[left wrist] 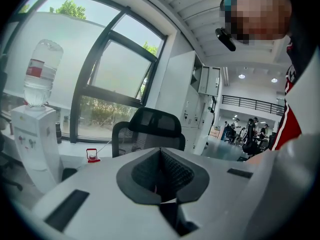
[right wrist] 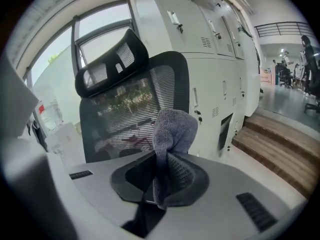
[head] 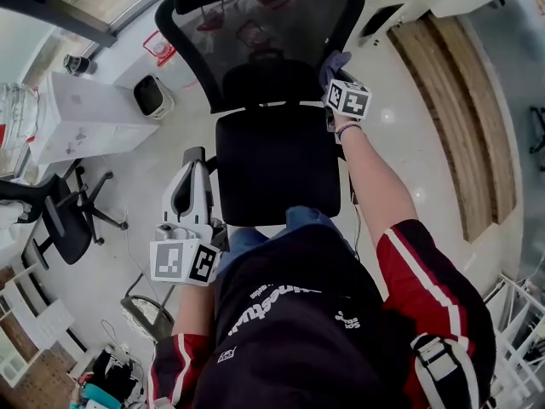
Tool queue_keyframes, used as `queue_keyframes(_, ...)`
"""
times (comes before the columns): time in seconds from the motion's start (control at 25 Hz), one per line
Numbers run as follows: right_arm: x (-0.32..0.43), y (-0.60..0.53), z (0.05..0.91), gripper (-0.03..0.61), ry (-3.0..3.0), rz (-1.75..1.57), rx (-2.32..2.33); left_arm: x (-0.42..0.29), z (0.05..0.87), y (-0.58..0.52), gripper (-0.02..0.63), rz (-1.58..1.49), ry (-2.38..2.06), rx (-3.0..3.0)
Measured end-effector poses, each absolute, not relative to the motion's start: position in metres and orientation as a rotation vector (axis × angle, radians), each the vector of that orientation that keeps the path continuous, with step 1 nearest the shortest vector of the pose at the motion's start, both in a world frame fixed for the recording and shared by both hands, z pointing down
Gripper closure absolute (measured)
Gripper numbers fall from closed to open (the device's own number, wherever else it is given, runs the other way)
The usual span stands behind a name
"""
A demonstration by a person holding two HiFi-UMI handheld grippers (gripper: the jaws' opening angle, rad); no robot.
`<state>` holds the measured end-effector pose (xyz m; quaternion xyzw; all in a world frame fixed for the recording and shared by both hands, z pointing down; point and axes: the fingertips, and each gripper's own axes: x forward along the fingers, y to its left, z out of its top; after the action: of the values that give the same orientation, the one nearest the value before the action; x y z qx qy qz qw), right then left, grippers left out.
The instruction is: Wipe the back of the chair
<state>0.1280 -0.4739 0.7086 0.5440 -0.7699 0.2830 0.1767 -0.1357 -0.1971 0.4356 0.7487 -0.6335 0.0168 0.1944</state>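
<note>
On my left, the left gripper (head: 192, 177) hangs low beside the chair seat (head: 272, 164). Its own view shows its 2 jaws pressed together on nothing. I judge it is parked there simply to stay out of the way, since this wipe needs only 1 tool.

In the middle stands the chair (head: 268, 100), its mesh backrest (head: 264, 32) facing me, with the seat between me and it.

To the right, the right gripper (head: 334, 77) is raised at the backrest's right edge. Its jaws are clamped on a grey cloth (right wrist: 170, 134), pinching it low so that a folded wad stands up beyond the jaw tips. I take it that the loose wad is left free to serve as the wiping face. In the right gripper view the cloth sits in front of the mesh, and I cannot tell whether it touches. The next move calls for pressing that wad onto the mesh and sweeping it across.
</note>
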Motion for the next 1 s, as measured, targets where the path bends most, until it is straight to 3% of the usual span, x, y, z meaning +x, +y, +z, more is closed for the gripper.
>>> queue_keyframes(0.4, 0.103, -0.494, 0.723, 0.517, -2.173, 0.803, 1.51, -0.156, 0.444, -0.204, 0.591, 0.066, -1.812, 2.044)
queue_keyframes(1.0, -0.057, -0.488, 0.738, 0.517, -2.236, 0.817, 1.354, -0.255, 0.452, -0.204, 0.591, 0.061, -1.876, 1.957)
